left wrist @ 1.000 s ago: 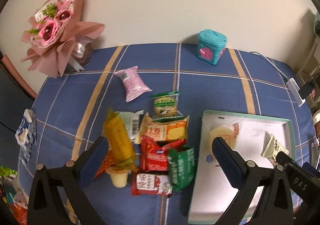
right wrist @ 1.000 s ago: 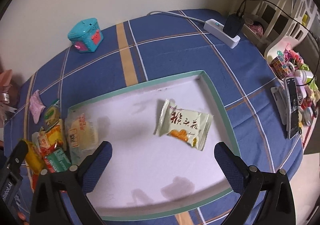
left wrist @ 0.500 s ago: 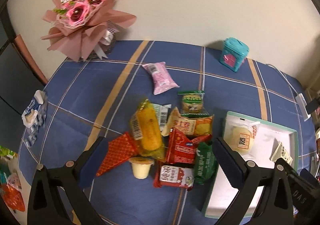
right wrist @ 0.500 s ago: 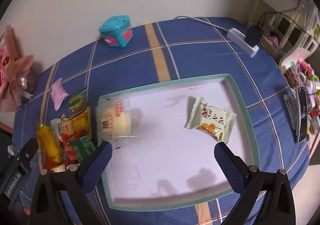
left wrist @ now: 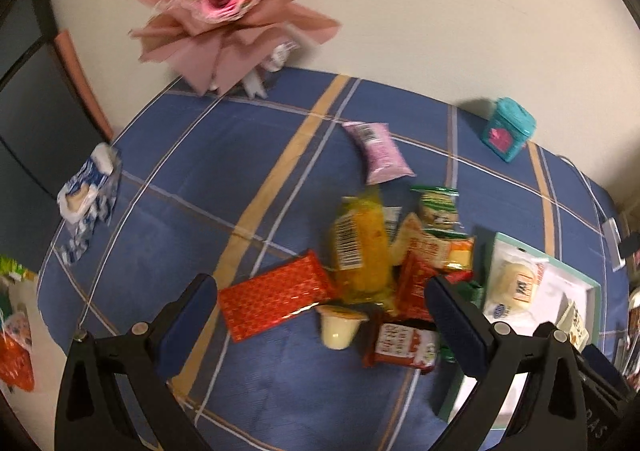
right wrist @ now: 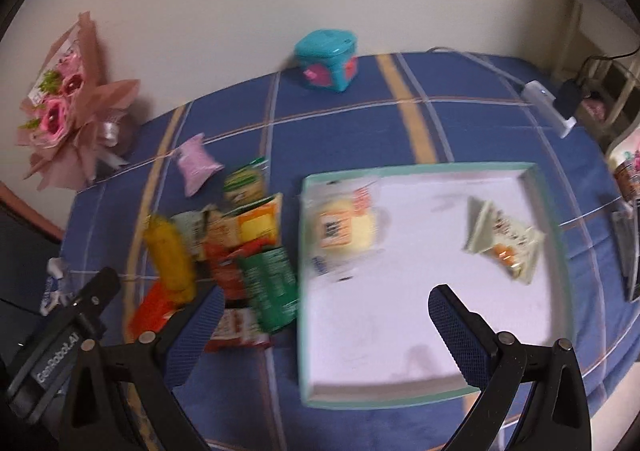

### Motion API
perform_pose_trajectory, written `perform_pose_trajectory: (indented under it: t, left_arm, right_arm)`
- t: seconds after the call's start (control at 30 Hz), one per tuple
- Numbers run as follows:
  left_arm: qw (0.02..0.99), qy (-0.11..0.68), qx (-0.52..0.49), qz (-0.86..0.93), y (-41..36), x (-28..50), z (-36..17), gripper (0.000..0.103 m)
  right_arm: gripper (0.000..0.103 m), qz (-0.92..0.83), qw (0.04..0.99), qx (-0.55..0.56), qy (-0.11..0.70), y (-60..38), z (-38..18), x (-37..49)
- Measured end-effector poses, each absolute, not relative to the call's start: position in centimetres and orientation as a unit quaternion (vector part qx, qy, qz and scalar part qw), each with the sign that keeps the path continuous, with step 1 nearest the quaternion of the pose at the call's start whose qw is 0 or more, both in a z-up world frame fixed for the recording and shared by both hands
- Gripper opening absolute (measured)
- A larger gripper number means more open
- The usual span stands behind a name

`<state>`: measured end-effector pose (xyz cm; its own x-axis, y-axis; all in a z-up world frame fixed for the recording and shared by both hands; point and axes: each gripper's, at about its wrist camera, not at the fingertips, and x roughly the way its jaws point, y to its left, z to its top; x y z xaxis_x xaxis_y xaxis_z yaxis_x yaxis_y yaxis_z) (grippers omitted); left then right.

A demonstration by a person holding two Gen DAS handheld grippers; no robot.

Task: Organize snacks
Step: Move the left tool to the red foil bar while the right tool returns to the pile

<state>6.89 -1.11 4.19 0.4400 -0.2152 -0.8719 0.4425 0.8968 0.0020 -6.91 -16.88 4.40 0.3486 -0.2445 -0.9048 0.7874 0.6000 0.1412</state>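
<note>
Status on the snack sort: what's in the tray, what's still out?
Done: two packets lie in the tray, a round cake pack and a pale wafer pack. In hand: nothing; the left gripper and right gripper are both open and empty. Left: the snack pile beside the tray, plus the pink packet further back.

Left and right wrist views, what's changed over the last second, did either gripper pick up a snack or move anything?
Nothing was taken hold of or let go. Both grippers swung leftward: the left gripper now looks over the snack pile, and the right gripper sees the pile beside the tray. Both stay open and empty. The bun packet and the pale cracker packet lie in the tray as before.
</note>
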Motion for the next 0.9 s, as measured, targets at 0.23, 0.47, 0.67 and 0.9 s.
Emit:
perform_pose_trajectory:
  t: [0.23,0.47,0.67,0.9]
  left_arm:
    - [0.848,0.5,0.087,-0.152,2.8,9.3,3.8,0.103]
    - [0.85,0.505,0.068,-0.135,5.0,10.8,3.2,0.103]
    - [0.836,0.522,0.093,-0.14,4.5,11.8,1.0,0.103]
    - [0.802,0.553,0.156,-0.161,2.5,12.5,-2.7,0.103]
  right_arm:
    - [0.103,-0.313,0.774,0.264,0.483,-14.8,3.8,-4.8]
    - [0.103,-0.285,0.772,0.262,0.505,-13.2,2.5,-3.2]
    - [0.102,-0.264,0.756,0.258,0.541,-12.0,0.1,-1.6]
    - [0.096,-0.252,0.733,0.249,0.581,-11.3,-3.1,-0.2]
